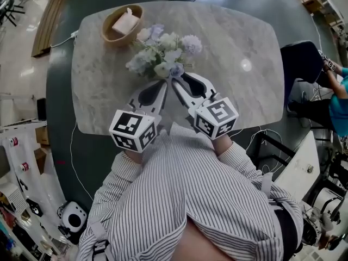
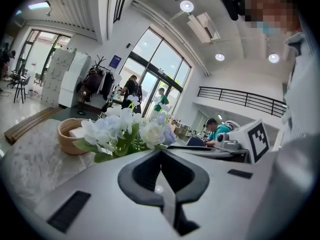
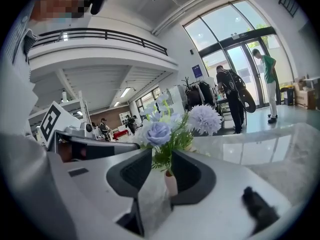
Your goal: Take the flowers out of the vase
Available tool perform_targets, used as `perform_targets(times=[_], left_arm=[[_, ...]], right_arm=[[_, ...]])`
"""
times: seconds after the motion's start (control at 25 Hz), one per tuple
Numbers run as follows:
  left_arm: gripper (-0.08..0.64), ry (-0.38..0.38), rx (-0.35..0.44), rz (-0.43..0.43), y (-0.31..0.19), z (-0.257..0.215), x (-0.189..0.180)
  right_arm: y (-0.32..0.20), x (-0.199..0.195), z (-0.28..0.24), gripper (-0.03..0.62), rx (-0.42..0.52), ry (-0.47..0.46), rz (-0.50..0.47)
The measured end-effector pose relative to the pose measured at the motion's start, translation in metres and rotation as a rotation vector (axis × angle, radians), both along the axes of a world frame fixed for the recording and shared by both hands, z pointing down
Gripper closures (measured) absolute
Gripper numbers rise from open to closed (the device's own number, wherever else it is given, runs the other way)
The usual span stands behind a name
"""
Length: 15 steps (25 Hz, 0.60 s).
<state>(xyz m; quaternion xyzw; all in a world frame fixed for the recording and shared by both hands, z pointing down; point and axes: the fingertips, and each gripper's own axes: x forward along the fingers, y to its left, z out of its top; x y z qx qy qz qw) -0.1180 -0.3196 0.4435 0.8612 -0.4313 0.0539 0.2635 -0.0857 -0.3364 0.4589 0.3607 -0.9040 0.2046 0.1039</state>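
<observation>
The marble worktop (image 1: 239,31) fills most of the scene, and the task's bunch of pale blue and white flowers (image 1: 163,50) stands near its middle, just ahead of both tools. From above the blooms hide what they sit in.

The right hand-held gripper (image 3: 160,154) has its jaws apart. The green stems rise in the gap between the tips and I see no pad pressing on them. The left hand-held gripper (image 2: 161,153) is shut with nothing in it, its tips meeting just short of the nearest blooms.

A wooden bowl (image 1: 109,37) sits beside the flowers towards the far left corner, close enough to matter if the bunch swings that way. The small pink vase (image 3: 171,183) shows low between the right jaws, its narrow neck holding the stems.

I judge the step in hand to be taking hold of the stems. It should go best if the right jaws close low on the bunched stems, just above the neck and clear of the leaves and heads. The vase looks light and slim, so it may well lift or tip with the flowers. The left tool would do well to open and steady it. Then pull straight up along the neck, away from the bowl.
</observation>
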Motion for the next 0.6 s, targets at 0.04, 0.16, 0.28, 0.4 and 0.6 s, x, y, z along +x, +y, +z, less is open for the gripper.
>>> perform_targets(times=[0.04, 0.16, 0.28, 0.4, 0.6], left_arm=[[0.548, 0.001, 0.002, -0.01, -0.001, 0.001, -0.002], [0.548, 0.009, 0.003, -0.027, -0.002, -0.003, -0.008], [0.548, 0.013, -0.005, -0.024, -0.003, -0.003, -0.01], [0.548, 0.012, -0.018, -0.015, -0.005, 0.003, -0.012], [0.548, 0.013, -0.035, -0.008, -0.009, 0.009, -0.014]], right_arm=[[-0.002, 0.0, 0.001, 0.464, 0.005, -0.001, 0.009], [-0.007, 0.002, -0.005, 0.425, 0.031, 0.012, 0.041], [-0.013, 0.002, -0.006, 0.389, 0.062, 0.046, 0.054], [-0.019, 0.0, -0.001, 0.364, 0.076, 0.071, 0.046], [-0.024, -0.006, 0.002, 0.353, 0.09, 0.086, 0.033]])
